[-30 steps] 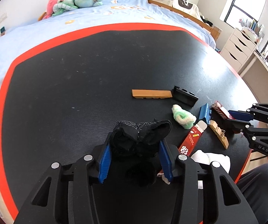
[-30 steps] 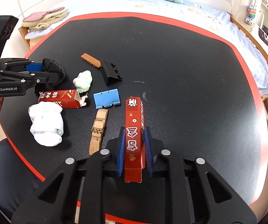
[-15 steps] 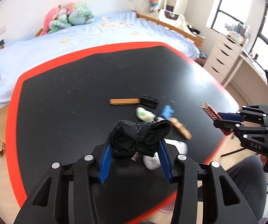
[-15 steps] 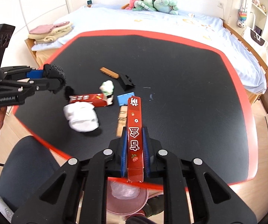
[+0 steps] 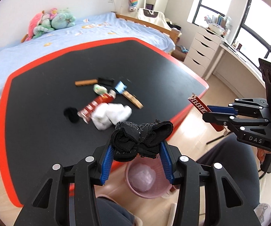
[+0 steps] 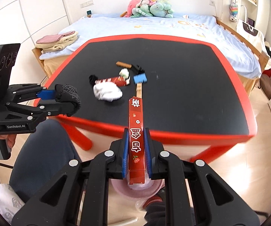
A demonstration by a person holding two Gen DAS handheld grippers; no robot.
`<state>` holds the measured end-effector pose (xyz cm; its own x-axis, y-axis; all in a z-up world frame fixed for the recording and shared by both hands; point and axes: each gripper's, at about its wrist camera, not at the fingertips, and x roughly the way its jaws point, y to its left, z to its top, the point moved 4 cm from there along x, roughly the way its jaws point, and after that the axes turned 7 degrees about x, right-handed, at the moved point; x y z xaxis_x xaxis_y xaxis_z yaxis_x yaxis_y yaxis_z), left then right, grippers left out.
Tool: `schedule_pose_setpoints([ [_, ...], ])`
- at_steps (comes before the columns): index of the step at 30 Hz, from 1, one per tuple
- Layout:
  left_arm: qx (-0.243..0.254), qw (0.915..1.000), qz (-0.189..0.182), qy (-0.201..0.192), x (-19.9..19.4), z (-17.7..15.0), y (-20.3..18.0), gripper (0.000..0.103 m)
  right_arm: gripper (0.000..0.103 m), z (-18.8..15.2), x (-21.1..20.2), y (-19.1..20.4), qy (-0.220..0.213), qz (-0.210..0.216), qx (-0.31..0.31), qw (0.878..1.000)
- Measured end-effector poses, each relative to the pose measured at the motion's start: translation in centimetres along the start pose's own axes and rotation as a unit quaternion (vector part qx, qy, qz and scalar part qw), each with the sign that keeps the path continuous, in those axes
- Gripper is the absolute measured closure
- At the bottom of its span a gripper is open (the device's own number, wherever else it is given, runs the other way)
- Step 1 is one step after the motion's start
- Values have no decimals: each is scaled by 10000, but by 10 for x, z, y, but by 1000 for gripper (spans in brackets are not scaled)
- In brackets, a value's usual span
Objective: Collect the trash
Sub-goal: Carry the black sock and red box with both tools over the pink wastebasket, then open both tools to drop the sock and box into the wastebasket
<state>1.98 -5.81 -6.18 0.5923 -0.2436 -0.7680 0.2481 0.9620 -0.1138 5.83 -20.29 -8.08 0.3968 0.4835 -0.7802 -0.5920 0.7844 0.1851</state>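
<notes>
Left gripper [image 5: 136, 151] was clamped on a black sock [image 5: 142, 138], held above the pink bin [image 5: 145, 180]. At 3 o'clock, right gripper [image 6: 136, 150] was closed on a red carton [image 6: 135, 130] over the bin. 5 more items lay on the table [image 5: 41, 113].

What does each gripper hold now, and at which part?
Left gripper clamps a crumpled black cloth by its lower bulk. Right gripper clamps a long red carton near its lower end.
</notes>
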Motion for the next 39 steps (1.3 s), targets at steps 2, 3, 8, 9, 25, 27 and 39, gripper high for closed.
schedule_pose_setpoints([
  [2, 45, 9999, -79, 56, 2, -7, -9, 59, 88, -12, -3, -2, 36, 10, 67, 10000],
  [3, 65, 9999, -107, 76, 2, -9, -13, 59, 88, -19, -5, -2, 58, 17, 112, 9999],
  [8, 144, 9993, -282, 182, 9, -20, -33, 59, 88, -41, -7, -2, 183, 57, 245, 9995],
  [9, 159, 9992, -300, 195, 10, -20, -36, 59, 88, -44, -6, -3, 206, 62, 265, 9994],
  [25, 222, 9983, -486, 212, 15, -19, -53, 25, 46, -54, -4, -5, 223, 130, 315, 9992],
  [27, 194, 9988, -429, 142, 13, -19, -50, 14, 25, -54, -6, -8, 132, 97, 396, 9991],
  [39, -195, 9997, -90, 136, 6, -20, -24, 8, 4, -52, -1, -11, 156, -30, 600, 9981],
])
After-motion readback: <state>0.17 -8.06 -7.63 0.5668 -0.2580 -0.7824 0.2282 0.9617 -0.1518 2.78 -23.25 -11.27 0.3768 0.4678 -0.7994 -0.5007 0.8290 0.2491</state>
